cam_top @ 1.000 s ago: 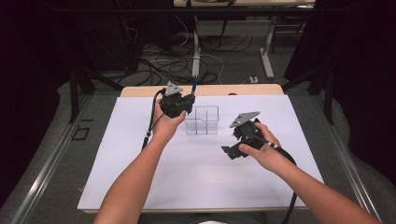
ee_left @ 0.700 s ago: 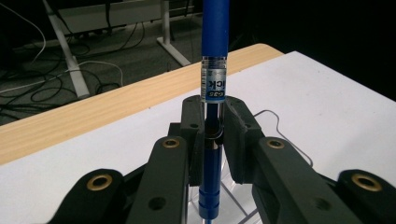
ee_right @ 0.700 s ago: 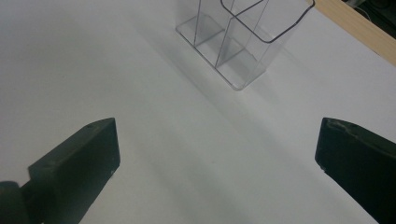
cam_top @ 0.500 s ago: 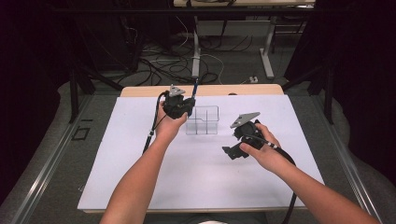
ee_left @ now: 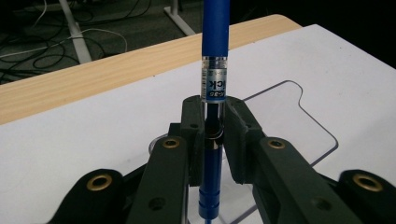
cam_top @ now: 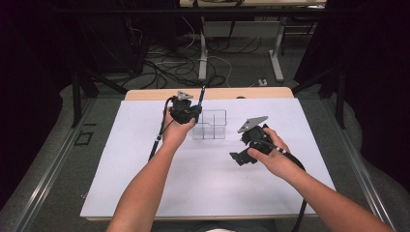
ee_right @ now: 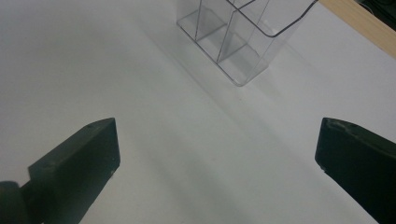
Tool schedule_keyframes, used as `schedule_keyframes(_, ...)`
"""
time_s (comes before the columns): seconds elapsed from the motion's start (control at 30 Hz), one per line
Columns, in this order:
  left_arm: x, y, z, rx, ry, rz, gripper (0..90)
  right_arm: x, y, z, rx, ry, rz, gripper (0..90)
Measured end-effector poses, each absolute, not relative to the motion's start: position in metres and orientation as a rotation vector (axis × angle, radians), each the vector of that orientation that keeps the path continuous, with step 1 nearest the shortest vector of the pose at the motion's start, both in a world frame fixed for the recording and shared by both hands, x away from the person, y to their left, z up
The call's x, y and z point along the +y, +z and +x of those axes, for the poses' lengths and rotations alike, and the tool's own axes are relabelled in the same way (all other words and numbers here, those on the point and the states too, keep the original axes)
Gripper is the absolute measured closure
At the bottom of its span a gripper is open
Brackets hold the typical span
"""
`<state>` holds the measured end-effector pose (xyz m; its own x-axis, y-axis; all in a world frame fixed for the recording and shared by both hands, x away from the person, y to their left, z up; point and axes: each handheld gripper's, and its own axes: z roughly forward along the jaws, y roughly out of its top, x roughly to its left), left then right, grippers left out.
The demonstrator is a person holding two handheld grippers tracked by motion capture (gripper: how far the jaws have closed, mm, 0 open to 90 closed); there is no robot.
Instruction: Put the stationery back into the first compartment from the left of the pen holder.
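A blue pen (ee_left: 215, 42) stands upright between the jaws of my left gripper (ee_left: 214, 123), which is shut on its barrel. In the high view that left gripper (cam_top: 189, 112) hangs at the left rim of a clear plastic organiser (cam_top: 211, 124) with compartments, and the blue pen (cam_top: 201, 95) sticks up above it. My right gripper (cam_top: 242, 155) rests lower right of the organiser, over the white sheet. Its jaws stand wide open in the right gripper view, nothing between the fingers (ee_right: 74, 163), with the clear organiser (ee_right: 238, 42) ahead.
A white sheet (cam_top: 145, 193) covers the table, with a wooden edge (cam_top: 145, 94) at the far side. Cables and metal table legs (cam_top: 203, 53) lie on the floor beyond. A black cable (cam_top: 157, 137) trails from the left gripper.
The left gripper with the pen has shifted slightly, staying by the organiser's left side. The right gripper has kept still.
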<state>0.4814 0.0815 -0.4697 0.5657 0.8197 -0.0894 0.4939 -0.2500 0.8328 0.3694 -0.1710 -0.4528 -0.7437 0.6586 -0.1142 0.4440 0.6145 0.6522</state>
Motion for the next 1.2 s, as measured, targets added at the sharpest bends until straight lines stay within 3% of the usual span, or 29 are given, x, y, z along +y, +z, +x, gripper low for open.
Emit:
schedule_keyframes(0.17, 0.087, -0.475, 0.481, 1.101, 0.433, 1.899, 77.5, -0.172, -0.453, 0.369, 2.498, 0.875, 0.892, 0.0)
schedule_keyframes(0.7, 0.133, -0.451, 0.456, 1.113, 0.463, 1.82, 32.1, -0.178, -0.451, 0.368, 2.483, 0.865, 0.908, 0.0)
schedule_keyframes(0.9, 0.151, -0.442, 0.434, 1.038, 0.446, 1.795, 28.9, -0.181, -0.454, 0.366, 2.459, 0.872, 0.925, 0.0)
schedule_keyframes(1.07, 0.162, -0.439, 0.413, 1.044, 0.351, 1.793, 28.5, -0.185, -0.456, 0.363, 2.454, 0.892, 0.946, 0.0)
schedule_keyframes(1.2, 0.17, -0.443, 0.396, 1.019, 0.343, 1.814, 18.3, -0.191, -0.458, 0.36, 2.442, 0.913, 0.965, 0.0)
